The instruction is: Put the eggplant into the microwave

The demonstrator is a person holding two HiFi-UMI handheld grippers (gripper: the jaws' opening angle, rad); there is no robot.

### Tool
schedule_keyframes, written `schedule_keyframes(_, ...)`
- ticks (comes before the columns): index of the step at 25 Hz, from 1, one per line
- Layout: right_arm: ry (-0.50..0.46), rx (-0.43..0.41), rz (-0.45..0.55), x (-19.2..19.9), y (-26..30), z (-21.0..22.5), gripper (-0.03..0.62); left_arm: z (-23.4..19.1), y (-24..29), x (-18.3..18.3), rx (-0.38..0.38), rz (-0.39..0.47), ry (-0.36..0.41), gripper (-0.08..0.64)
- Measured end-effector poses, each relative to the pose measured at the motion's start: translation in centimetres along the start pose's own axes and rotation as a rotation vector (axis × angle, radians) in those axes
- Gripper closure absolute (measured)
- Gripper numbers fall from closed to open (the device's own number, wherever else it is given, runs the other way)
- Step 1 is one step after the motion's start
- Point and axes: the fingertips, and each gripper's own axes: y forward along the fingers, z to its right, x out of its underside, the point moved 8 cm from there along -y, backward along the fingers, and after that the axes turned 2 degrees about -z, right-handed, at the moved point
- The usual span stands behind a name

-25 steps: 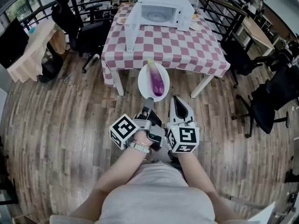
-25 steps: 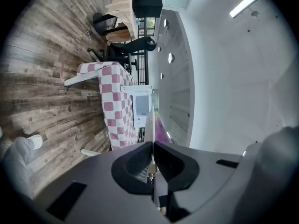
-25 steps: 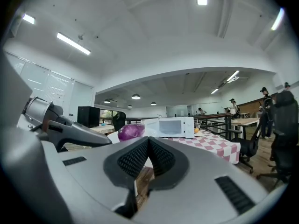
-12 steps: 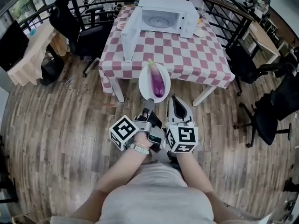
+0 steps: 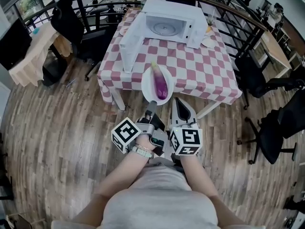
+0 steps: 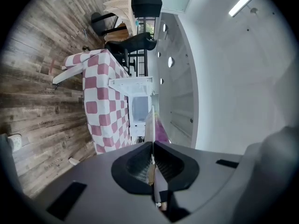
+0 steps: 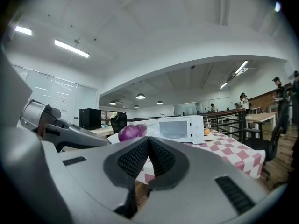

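One table, draped in a red-and-white checked cloth, is shown at the top of the head view, well apart from the person. On it a white microwave is seen with its door swung open to the left and its cavity exposed. Between the person and the table, above the wooden floor, a white plate is held out roughly level. The eggplant is seen lying lengthwise on it, pale stalk end towards the table, and has not yet been placed in the microwave. The plate's near rim is pinched edge-on between the jaws of the left gripper, as the left gripper view confirms. The right gripper is held just beside it, jaws pressed together on nothing. Risks are judged as follows. Because the plate is supported at one point of its rim only, it may be tipped or twisted in the jaws, and the loose eggplant may be rolled off. The far rim may also be knocked against the table edge or the open door on approach.
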Motion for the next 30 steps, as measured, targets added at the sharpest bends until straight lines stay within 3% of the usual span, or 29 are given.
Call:
schedule_keyframes(15, 0.007, -0.077, 0.005, -0.8, 5.8, 7.6, 0.568, -0.7, 9.2, 0.3, -0.006, 0.069, 0.000, 0.545)
schedule_keyframes(30, 0.031, -0.057, 0.006, -1.2, 11.0, 12.0, 0.568, -1.7, 16.2, -1.0, -0.022, 0.044, -0.005, 0.544)
